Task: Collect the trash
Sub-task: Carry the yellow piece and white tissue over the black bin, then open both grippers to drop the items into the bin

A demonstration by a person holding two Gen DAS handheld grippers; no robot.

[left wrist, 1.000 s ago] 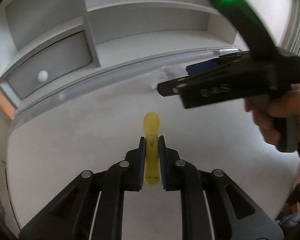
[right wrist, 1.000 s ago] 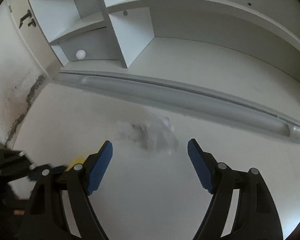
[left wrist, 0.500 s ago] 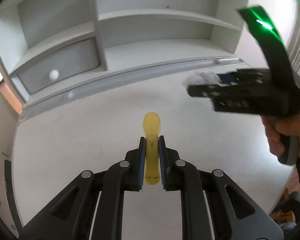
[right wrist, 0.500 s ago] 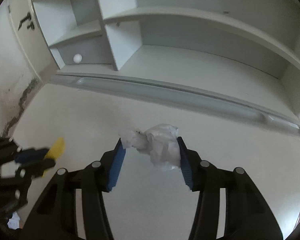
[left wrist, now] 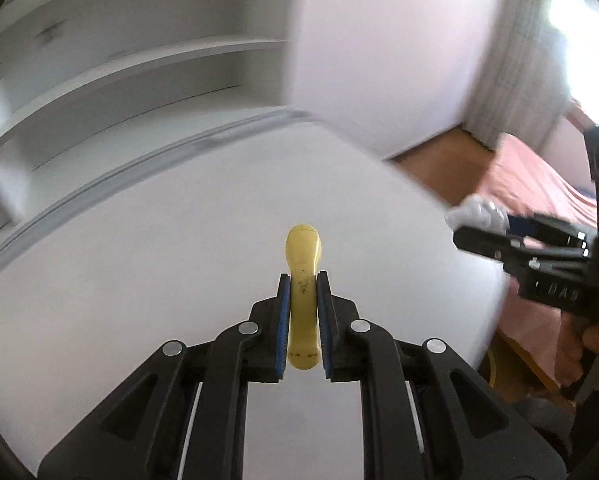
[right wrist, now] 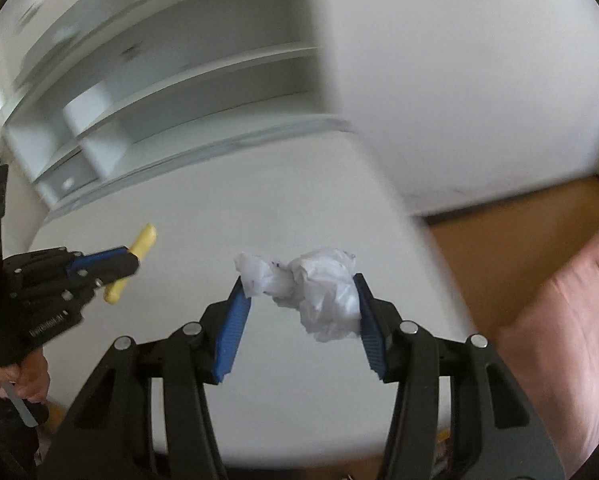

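the left gripper is clamped on a flat yellow banana-shaped plastic piece, its blue pads pinching the narrow middle so both ends stick out above the white desk. the piece looks stiff, light and smooth; a mid-body pinch should hold it, though it may pivot. the right gripper has its jaws closed around a crumpled white paper wad, carried in the air over the desk edge. the wad looks soft, very light and springy, best squeezed across its bulk, where loose flaps cannot slip free.
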